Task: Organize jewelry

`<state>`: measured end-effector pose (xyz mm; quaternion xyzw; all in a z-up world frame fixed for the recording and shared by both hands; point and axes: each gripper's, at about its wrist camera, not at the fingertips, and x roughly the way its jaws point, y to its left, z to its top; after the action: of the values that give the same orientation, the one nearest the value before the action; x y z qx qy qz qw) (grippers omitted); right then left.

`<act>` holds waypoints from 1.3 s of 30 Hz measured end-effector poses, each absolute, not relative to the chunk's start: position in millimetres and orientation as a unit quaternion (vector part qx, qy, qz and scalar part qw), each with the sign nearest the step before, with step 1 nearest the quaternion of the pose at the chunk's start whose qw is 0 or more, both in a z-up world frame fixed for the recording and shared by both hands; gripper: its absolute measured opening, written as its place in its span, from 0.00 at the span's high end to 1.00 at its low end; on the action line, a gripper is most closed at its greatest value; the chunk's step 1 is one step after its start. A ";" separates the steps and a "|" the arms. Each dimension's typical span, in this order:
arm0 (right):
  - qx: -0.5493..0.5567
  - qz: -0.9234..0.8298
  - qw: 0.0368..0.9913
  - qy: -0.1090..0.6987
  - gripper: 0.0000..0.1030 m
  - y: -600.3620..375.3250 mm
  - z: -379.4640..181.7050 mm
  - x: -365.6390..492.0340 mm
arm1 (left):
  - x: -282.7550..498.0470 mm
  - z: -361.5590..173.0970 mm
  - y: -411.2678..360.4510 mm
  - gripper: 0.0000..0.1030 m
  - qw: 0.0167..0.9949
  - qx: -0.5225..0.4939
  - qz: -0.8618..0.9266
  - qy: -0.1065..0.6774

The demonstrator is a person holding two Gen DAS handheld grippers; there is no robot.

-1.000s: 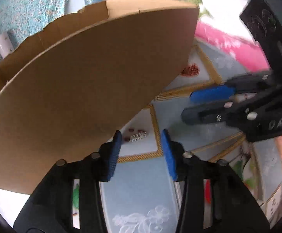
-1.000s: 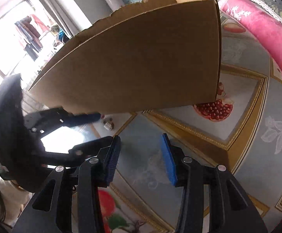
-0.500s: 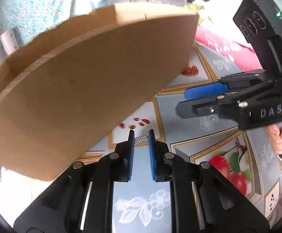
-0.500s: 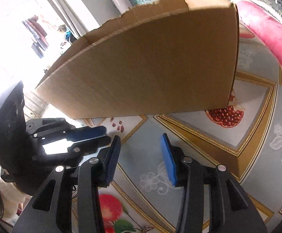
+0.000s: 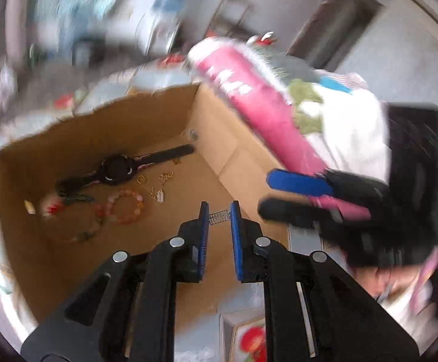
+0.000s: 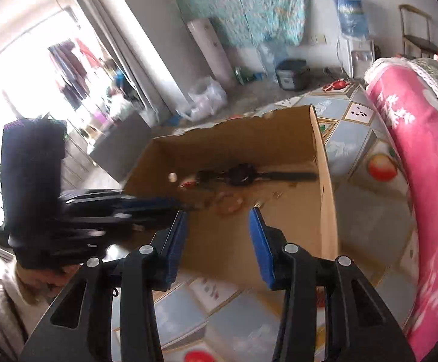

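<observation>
Left gripper [image 5: 219, 211]: clenched on a small silver clip [image 5: 219, 217], held above the cardboard box [image 5: 219, 126]
Right gripper [image 6: 217, 215]: jaws apart, nothing between them; over the box's near edge
Box floor: black watch [image 5: 118, 169]; bead bracelet [image 5: 124, 206]; gold ring [image 5: 141, 179]

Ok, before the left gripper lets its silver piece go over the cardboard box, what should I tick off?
1. Small silver ridged clip pinched in left gripper, whose jaws have just been closing: ok.
2. Clip above the open brown cardboard box: ok.
3. Spot below free of the black wristwatch and pink bead bracelet: ok.
4. Right gripper open, empty: ok.
5. Height above the box floor: cannot tell, view blurred.
</observation>
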<state>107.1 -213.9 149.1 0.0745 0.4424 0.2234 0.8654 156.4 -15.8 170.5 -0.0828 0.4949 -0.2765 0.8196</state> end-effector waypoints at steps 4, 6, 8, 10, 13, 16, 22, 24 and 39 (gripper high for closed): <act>0.023 0.165 0.879 0.447 0.59 -214.7 142.5 133.5 | 229.9 121.8 -29.3 0.87 0.753 -0.139 -0.223 0.603; 0.009 0.152 0.878 0.454 0.59 -213.6 136.4 142.0 | 244.7 103.7 -27.0 0.87 0.741 -0.165 -0.187 0.624; -0.011 0.130 0.881 0.455 0.59 -209.7 129.2 148.8 | 258.0 87.9 -33.3 0.87 0.735 -0.161 -0.164 0.638; -0.025 0.129 0.879 0.457 0.59 -210.3 123.5 151.4 | 260.8 79.7 -37.1 0.85 0.732 -0.160 -0.148 0.645; -0.035 0.121 0.881 0.456 0.59 -207.7 124.0 149.2 | 256.8 76.6 -38.1 0.76 0.716 -0.182 -0.162 0.654; -0.064 0.108 0.884 0.450 0.59 -200.6 123.6 146.3 | 245.1 81.7 -35.9 0.69 0.712 -0.192 -0.176 0.652; -0.178 0.099 0.871 0.447 0.59 -176.6 109.4 127.5 | 175.4 127.5 -22.2 0.61 0.765 -0.092 -0.230 0.595; -0.204 0.103 0.853 0.469 0.59 -167.6 97.2 123.0 | 149.7 135.2 -16.4 0.60 0.776 -0.055 -0.243 0.580; -0.190 0.077 0.823 0.531 0.63 -160.1 86.4 107.8 | 70.6 97.1 -15.4 0.62 0.788 0.110 -0.266 0.544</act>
<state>107.8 -160.1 86.4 -0.1898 0.5306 0.0770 0.8225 70.6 -15.4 97.1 0.1103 0.5442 -0.2663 0.7879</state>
